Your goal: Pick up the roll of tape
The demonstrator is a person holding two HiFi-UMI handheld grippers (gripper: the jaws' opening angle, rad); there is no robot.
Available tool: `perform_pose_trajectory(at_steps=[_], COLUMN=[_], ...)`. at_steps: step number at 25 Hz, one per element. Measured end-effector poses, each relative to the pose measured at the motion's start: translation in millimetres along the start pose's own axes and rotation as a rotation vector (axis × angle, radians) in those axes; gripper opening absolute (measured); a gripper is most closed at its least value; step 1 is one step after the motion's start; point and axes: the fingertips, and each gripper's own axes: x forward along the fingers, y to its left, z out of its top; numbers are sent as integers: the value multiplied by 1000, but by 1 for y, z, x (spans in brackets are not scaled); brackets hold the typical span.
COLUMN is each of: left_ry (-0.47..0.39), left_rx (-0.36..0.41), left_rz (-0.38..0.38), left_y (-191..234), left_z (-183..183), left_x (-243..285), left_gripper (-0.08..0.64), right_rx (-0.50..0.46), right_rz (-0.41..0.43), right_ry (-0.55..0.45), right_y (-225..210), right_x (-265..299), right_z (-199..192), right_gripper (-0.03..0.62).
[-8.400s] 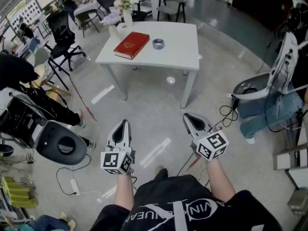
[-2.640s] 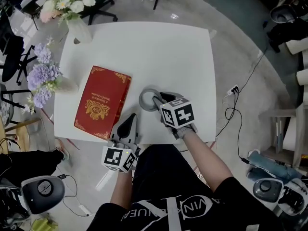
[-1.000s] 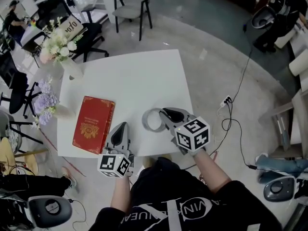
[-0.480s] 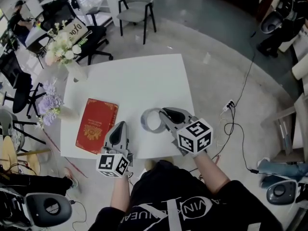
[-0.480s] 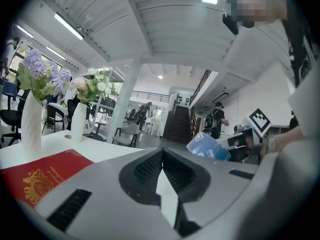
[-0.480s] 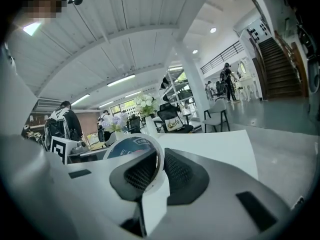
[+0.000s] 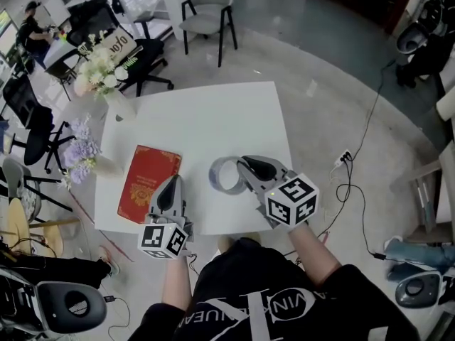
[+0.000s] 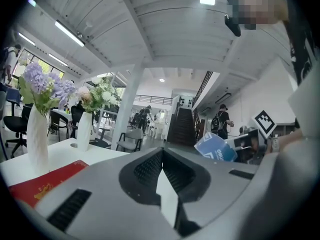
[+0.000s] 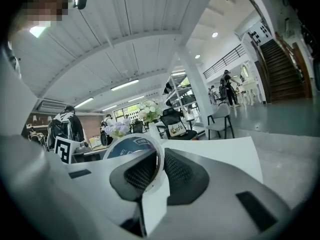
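1. I read the roll of tape (image 7: 217,178) as smooth, slightly glossy grey;
2. table (image 7: 213,119): smooth matt white;
3. book (image 7: 148,183): red cover, gilt stamping;
4. right gripper (image 7: 246,162): matt grey plastic shell, ribbed black pads (image 9: 142,171).

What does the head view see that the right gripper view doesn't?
Only the head view shows the red book lying on the table and the cable on the floor. Only the right gripper view shows the staircase. Both show the white table, the flowers, and the right gripper pinching the wall of the roll of tape.
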Motion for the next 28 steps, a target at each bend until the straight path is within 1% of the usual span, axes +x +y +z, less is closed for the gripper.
perform_pose_trajectory(at_steps=[17, 22, 28], left_ry=[-60, -88, -101], left_rx=[41, 40, 48], left_rz=[30, 36, 43], left_y=[14, 16, 17], left_z=[28, 39, 47], left_x=[-5, -8, -9], left_gripper=[3, 3, 3], right_rx=[-42, -55, -61], right_rz=[42, 62, 68], right_ry=[-64, -93, -109], right_y=[10, 15, 17], right_x=[8, 8, 9], right_z=[26, 34, 41], right_gripper=[60, 60, 60])
